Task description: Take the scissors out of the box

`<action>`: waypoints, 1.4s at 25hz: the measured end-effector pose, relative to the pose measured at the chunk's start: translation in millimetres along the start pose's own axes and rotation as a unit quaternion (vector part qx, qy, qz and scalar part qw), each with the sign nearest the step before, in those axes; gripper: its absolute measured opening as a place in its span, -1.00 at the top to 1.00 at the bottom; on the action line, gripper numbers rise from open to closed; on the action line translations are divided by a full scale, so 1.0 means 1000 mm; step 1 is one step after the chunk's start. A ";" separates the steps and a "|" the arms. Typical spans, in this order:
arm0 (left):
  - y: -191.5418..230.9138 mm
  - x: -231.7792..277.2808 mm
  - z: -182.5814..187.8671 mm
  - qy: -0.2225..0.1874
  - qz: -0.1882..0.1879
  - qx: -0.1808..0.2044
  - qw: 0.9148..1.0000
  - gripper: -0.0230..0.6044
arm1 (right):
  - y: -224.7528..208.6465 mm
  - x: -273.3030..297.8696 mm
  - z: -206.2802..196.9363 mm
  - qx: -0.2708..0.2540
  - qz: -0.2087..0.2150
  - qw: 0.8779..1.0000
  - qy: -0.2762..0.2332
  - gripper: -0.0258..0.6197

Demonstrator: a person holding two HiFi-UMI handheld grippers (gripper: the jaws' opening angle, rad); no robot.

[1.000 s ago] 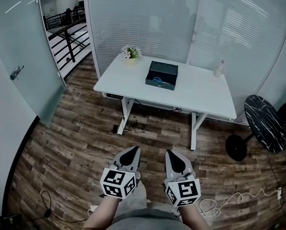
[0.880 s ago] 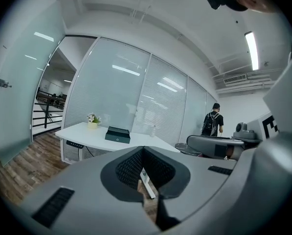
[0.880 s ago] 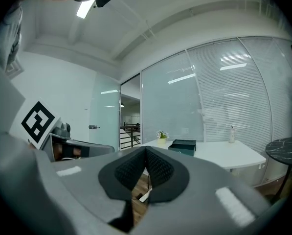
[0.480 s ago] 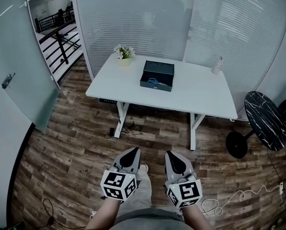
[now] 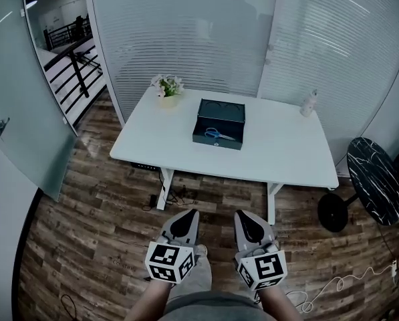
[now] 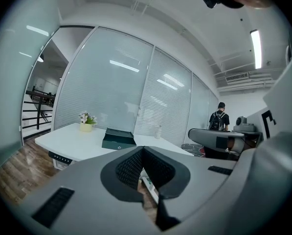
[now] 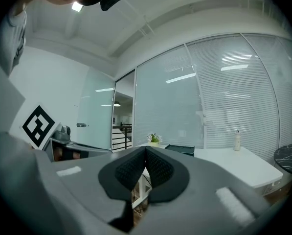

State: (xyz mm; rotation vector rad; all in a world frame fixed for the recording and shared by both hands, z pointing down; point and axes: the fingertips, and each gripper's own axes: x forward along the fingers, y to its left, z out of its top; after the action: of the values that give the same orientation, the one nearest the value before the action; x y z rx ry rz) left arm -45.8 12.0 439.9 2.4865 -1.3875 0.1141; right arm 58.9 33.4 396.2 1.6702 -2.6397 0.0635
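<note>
The scissors (image 5: pixel 216 134) lie inside the open dark box (image 5: pixel 216 144), with their blue handles toward its left side. The box sits near the middle of the white counter (image 5: pixel 286 156), closer to the back edge. A small potted plant (image 5: pixel 167 85) stands at the counter's back left corner and a bottle (image 5: pixel 309 103) at its back right. Both are well apart from the box.

The left claw (image 5: pixel 188 215) and right claw (image 5: pixel 242 215) are held side by side low in the head view, over the wood floor (image 5: pixel 85 233). They point toward the counter and are well short of it. Each is clenched with nothing in it. In the left gripper view the dark ribbed pads (image 6: pixel 131 166) meet at the tips, and in the right gripper view the pads (image 7: pixel 132 169) do the same. A round black side table (image 5: pixel 378 179) stands to the counter's right.
</note>
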 end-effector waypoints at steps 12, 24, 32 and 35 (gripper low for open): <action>0.072 0.119 0.051 0.009 -0.015 0.011 1.000 0.91 | -0.055 0.132 0.016 0.003 -0.005 1.000 0.001 0.89; 0.130 0.201 0.084 0.011 -0.030 0.018 0.999 0.91 | -0.092 0.243 0.022 -0.004 -0.004 1.000 -0.001 0.89; 0.158 0.234 0.090 0.009 -0.018 0.002 1.000 0.91 | -0.117 0.285 0.020 -0.016 0.002 1.000 0.009 0.89; 0.163 0.248 0.089 0.010 -0.010 -0.003 1.000 0.91 | -0.132 0.299 0.017 -0.020 0.009 1.000 0.016 0.89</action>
State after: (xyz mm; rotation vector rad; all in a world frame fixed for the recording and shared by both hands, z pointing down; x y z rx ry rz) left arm -57.4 -297.8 440.9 2.4871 -1.3533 0.1304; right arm 50.7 -293.8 393.6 1.6215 -2.6152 0.0375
